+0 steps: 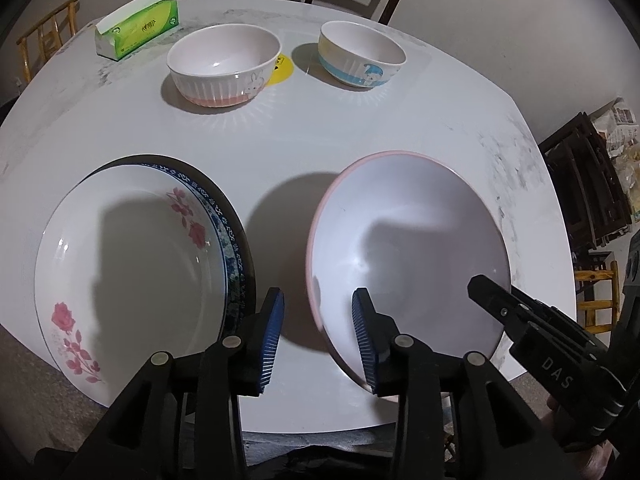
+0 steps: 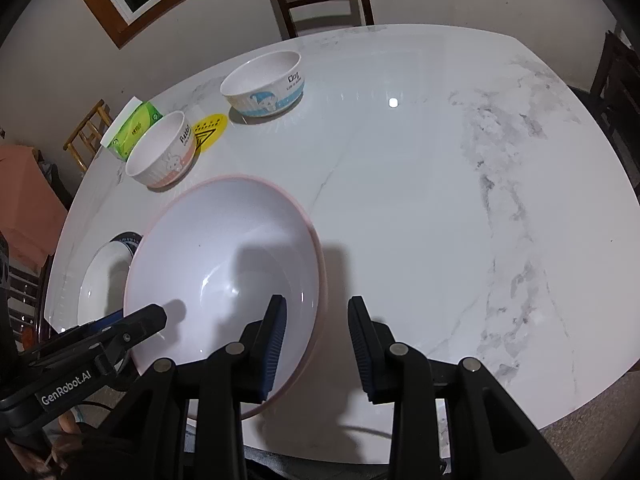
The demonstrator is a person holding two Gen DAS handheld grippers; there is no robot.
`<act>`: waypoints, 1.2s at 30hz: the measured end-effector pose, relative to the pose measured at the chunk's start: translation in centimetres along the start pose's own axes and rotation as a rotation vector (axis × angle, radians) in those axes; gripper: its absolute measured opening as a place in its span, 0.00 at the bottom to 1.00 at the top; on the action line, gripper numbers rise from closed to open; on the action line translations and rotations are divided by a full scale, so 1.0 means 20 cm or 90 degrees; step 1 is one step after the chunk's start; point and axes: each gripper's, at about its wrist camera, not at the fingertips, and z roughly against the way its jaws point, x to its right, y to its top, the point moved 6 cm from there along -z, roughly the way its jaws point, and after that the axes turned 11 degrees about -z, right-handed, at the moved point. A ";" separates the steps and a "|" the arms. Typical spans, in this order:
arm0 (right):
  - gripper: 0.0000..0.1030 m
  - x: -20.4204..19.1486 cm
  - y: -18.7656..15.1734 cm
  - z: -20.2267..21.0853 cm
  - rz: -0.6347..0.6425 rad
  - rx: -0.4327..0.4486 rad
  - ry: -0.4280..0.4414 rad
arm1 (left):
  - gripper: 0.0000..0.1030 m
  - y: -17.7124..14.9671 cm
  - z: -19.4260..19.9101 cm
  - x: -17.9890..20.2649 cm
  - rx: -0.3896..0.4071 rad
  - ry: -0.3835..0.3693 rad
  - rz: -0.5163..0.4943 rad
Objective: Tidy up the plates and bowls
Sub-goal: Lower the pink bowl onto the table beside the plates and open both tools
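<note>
Pink-rimmed plate [image 1: 408,256] sits at the near edge of the table [image 2: 400,184], just right of the rose plate [image 1: 128,276], which is already stacked on a blue-patterned one [image 1: 234,240]. Both claws are wide and holding nothing: the left claw [image 1: 318,336] straddles the plate's left rim, the right claw [image 2: 316,344] straddles its right rim. Looks like the grab step to me. Next would be pinching a rim and lifting it onto the stack. The pink bowl [image 1: 224,66] and blue bowl [image 1: 362,54] wait at the far side, untouched.
</note>
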 end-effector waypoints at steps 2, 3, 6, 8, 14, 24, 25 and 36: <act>0.31 0.00 0.01 0.01 -0.001 0.008 -0.001 | 0.34 0.00 0.01 0.00 0.005 -0.001 -0.001; 0.31 0.01 0.02 0.02 -0.002 0.012 -0.002 | 0.35 0.00 0.01 -0.01 0.007 0.000 -0.002; 0.31 0.01 0.04 0.04 0.003 0.028 -0.008 | 0.38 0.01 0.03 -0.01 0.021 -0.006 -0.008; 0.31 0.01 0.05 0.06 0.006 0.038 -0.010 | 0.40 0.02 0.05 -0.01 0.029 -0.003 -0.012; 0.31 0.00 0.09 0.09 0.020 0.061 -0.019 | 0.44 0.05 0.09 -0.02 0.053 0.008 -0.019; 0.31 -0.09 0.12 0.12 0.052 0.081 -0.013 | 0.46 0.06 0.14 -0.08 0.072 0.015 -0.013; 0.31 -0.11 0.12 0.12 0.055 0.081 -0.011 | 0.46 0.06 0.15 -0.09 0.073 0.017 -0.013; 0.31 -0.31 0.13 0.10 0.114 0.077 0.000 | 0.48 0.09 0.21 -0.25 0.089 0.040 0.013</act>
